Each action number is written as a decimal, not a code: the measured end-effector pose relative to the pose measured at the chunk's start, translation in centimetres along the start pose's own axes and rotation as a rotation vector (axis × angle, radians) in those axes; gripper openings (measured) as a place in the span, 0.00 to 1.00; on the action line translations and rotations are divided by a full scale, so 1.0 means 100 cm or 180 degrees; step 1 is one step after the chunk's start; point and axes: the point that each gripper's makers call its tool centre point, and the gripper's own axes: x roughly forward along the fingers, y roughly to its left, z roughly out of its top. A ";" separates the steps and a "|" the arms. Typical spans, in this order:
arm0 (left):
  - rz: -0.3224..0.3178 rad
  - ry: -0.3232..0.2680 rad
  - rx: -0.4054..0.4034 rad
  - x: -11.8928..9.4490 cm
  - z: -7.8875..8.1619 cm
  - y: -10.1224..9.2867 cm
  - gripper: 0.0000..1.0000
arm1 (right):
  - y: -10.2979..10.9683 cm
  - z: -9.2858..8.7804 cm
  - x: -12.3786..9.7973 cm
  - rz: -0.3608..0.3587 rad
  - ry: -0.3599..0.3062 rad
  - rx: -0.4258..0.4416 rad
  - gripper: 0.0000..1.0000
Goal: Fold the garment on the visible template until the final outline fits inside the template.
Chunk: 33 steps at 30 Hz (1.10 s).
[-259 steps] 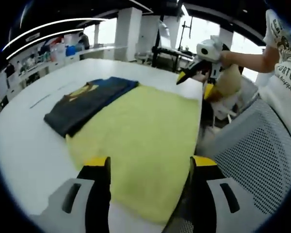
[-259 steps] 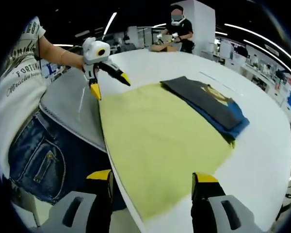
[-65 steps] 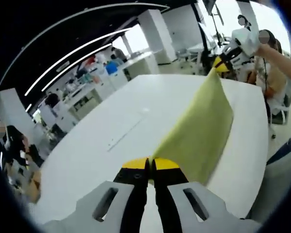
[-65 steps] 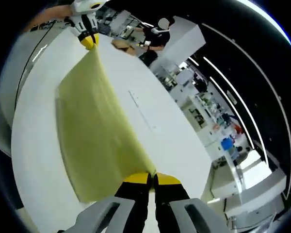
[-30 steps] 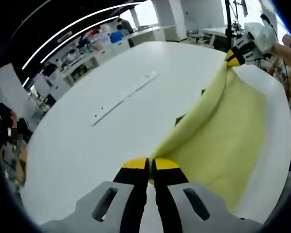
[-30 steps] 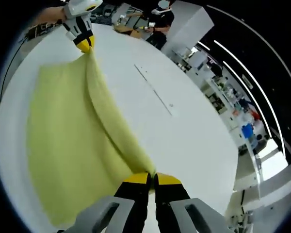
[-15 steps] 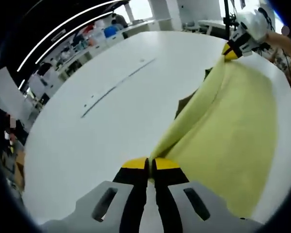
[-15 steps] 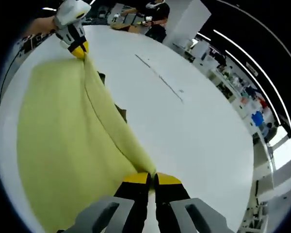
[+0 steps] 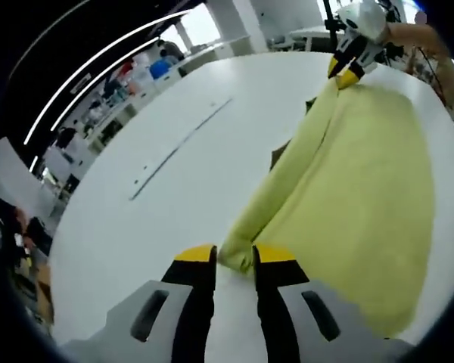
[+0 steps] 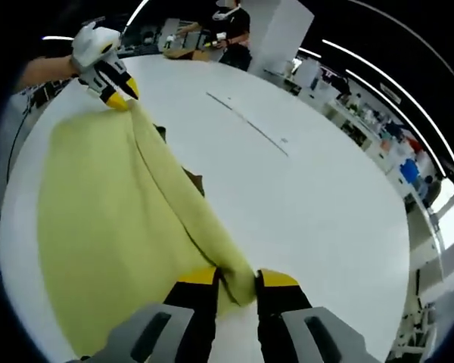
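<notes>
Since half a second ago both claws have been let go: the jaws that were pinched shut on the yellow cloth are now spread apart. So, in the left gripper view the left claw [image 9: 234, 255] is seen with its yellow tips parted, and the corner of the yellow cloth [image 9: 356, 174] is lying loose between them on the white surface [image 9: 174, 151]. Same story in the right gripper view: the right claw [image 10: 238, 278] is parted, with the cloth's rolled edge sitting between the tips, no longer clamped.

The cloth is spread flat over the near part of the surface, with a thick fold running along its far edge from one claw to the other. A bit of dark garment [image 9: 278, 156] is peeking out from under that fold, about midway along; most of it is covered by the cloth. A thin line [image 10: 246, 121] is marked on the surface well beyond the cloth.
</notes>
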 end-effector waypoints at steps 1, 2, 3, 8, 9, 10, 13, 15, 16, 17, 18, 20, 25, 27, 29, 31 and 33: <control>0.0004 0.0026 0.0049 -0.001 -0.002 -0.001 0.19 | 0.000 0.000 -0.001 -0.0020 0.0011 -0.0037 0.18; 0.0022 0.0042 0.0092 -0.001 -0.005 -0.001 0.19 | 0.001 -0.001 -0.003 -0.0052 0.0032 -0.0126 0.19; 0.0045 0.0043 0.0122 -0.002 -0.006 0.000 0.19 | 0.001 -0.002 -0.004 -0.0068 0.0039 -0.0163 0.19; 0.0132 -0.0002 0.0149 -0.003 -0.007 0.006 0.20 | -0.002 -0.008 -0.008 -0.0191 0.0030 -0.0264 0.19; 0.0151 -0.0008 0.0172 -0.003 -0.006 0.007 0.20 | -0.003 -0.010 -0.008 -0.0206 0.0049 -0.0283 0.19; 0.0180 -0.0017 0.0227 -0.003 -0.006 0.008 0.20 | -0.003 -0.011 -0.009 -0.0213 0.0051 -0.0289 0.19; 0.0225 -0.0036 0.0424 -0.002 -0.005 0.008 0.17 | -0.005 -0.013 -0.010 -0.0300 0.0039 -0.0351 0.18; 0.0204 -0.0054 0.0524 0.000 -0.004 0.005 0.14 | -0.007 -0.015 -0.008 -0.0339 0.0023 -0.0341 0.16; 0.0217 -0.0045 0.0556 0.001 -0.004 0.004 0.12 | -0.008 -0.016 -0.008 -0.0361 0.0017 -0.0326 0.14; 0.0237 -0.0031 0.0613 0.002 -0.005 0.005 0.10 | -0.008 -0.017 -0.007 -0.0377 0.0013 -0.0309 0.13; 0.0244 -0.0029 0.0633 0.003 -0.005 0.005 0.09 | -0.008 -0.017 -0.007 -0.0387 0.0006 -0.0306 0.11; 0.0229 -0.0036 0.0610 0.005 -0.005 0.005 0.03 | -0.010 -0.017 -0.007 -0.0420 0.0002 -0.0305 0.08; 0.0378 -0.0144 0.0450 0.002 0.003 0.017 0.01 | -0.016 -0.011 -0.010 -0.0473 -0.0063 -0.0244 0.04; 0.0383 -0.0170 0.0346 0.002 0.005 0.021 0.01 | -0.020 -0.006 -0.012 -0.0493 -0.0153 -0.0104 0.03; 0.0430 -0.0182 0.0294 0.003 0.007 0.024 0.01 | -0.025 -0.005 -0.012 -0.0533 -0.0198 0.0029 0.02; 0.0468 -0.0199 0.0133 0.004 0.009 0.027 0.01 | -0.029 -0.002 -0.012 -0.0566 -0.0285 0.0251 0.02; 0.0424 -0.0179 -0.0193 0.006 0.009 0.027 0.01 | -0.034 0.000 -0.011 -0.0577 -0.0351 0.0528 0.02</control>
